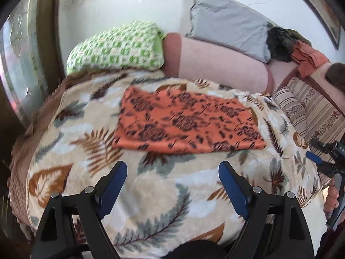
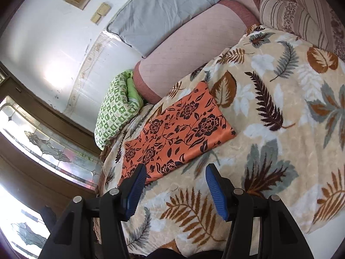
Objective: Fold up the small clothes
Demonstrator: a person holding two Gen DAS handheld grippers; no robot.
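I find no brand, label or legible writing anywhere in either view; the left wrist view is smeared with blur, so the fine print of the cloth reads only from the right wrist view. The folded orange cloth [image 2: 175, 135] is a flat, neat rectangle with a dark print of roses, vines and leaves; its edges lie straight and one corner points toward my right tool. It lies on the leaf-patterned blanket [image 2: 280, 118] that covers the bed, toward the side of the green checked pillow [image 2: 114, 112] and short of the pink bolster [image 2: 189, 58]; a grey pillow [image 2: 159, 10] leans on the wall behind the bolster, and a striped pillow [image 2: 295, 10] sits past the blanket's far corner.

My left tool [image 1: 172, 173] hangs above the blanket just short of the cloth's near edge, its blue pads spread wide with nothing between them; my right tool [image 2: 174, 177] is also parted and empty, its left pad [image 2: 138, 180] overlapping the cloth's near corner in the view, though I cannot tell whether it touches. In the left wrist view my right hand [image 1: 333, 200] shows at the edge, gripping that tool's handle.
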